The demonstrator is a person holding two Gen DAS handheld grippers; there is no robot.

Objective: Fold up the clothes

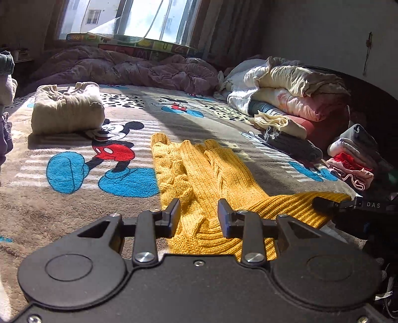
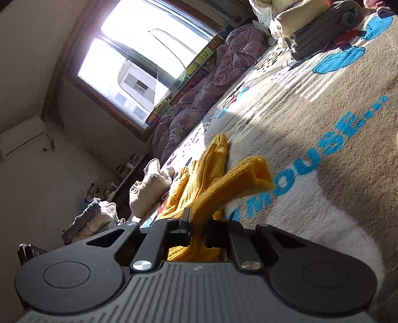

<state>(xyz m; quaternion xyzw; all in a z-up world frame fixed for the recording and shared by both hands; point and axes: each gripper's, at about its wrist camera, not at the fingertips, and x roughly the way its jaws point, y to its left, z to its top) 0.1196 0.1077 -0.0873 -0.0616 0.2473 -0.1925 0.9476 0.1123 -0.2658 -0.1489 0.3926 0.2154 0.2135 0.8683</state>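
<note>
At the far left of the left wrist view a cream ribbed knit bundle (image 1: 67, 109), folded into a plump block, sits on the plush bed blanket (image 1: 74, 206), a fuzzy beige pile printed with a cartoon mouse in red shorts and big blue shoes. Behind it a crumpled mauve quilt (image 1: 129, 67) runs along the foot of the window (image 1: 139, 17). In the middle lies the mustard-yellow sweater (image 1: 199, 169), chunky cable knit with twisted ropes down its length and a ribbed hem spreading toward the right, flat on the blanket with its sleeves laid inward. The left gripper (image 1: 199, 215) hovers over the near end of it, its black fingers (image 1: 174, 216) spread apart with nothing between them but the knit lying below. Further right, the right gripper (image 1: 330, 205) reaches the ribbed hem at its edge. In its own view the right gripper (image 2: 197, 224) has its fingers (image 2: 185, 223) pressed together, pinching a fold of the yellow sweater (image 2: 211, 183), from which a tubular ribbed cuff sticks up and forward. At the right stand a rumpled heap of cream and pink bedding (image 1: 288, 89) and a small stack of folded clothes (image 1: 355, 156) in grey, white, red and pink.
</note>
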